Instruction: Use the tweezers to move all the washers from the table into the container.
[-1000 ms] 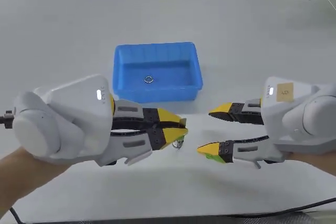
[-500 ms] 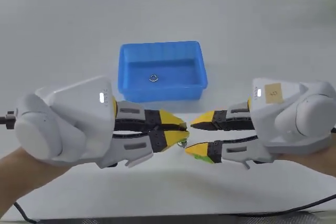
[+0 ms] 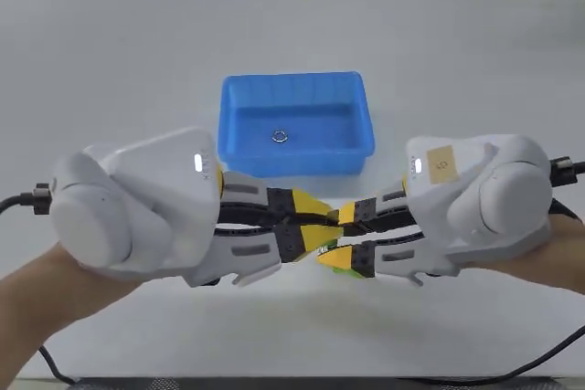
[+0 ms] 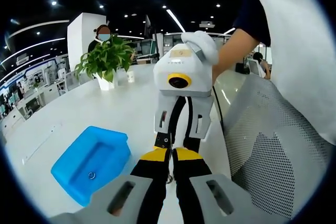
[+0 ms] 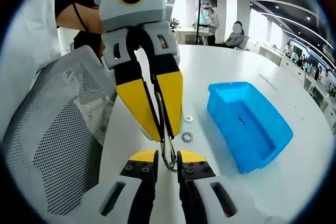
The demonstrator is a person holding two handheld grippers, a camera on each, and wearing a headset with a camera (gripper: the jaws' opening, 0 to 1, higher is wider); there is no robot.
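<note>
The left gripper (image 4: 171, 153) is clenched on the tweezers (image 5: 166, 148), whose end reaches between the nearly closed jaws of the right gripper (image 5: 168, 156); whether those jaws pinch it, I cannot tell. Two washers lie on the table (image 3: 137, 61) just beyond the meeting tips, one (image 5: 187, 137) nearer, the other (image 5: 188, 118) just past it. Farther off, a third washer (image 3: 280, 137) rests inside the blue container (image 3: 292, 79).

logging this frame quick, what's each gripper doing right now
left gripper: shut on the tweezers.
right gripper: jaws sit either side of the tweezers' end; whether it grips cannot be told.
</note>
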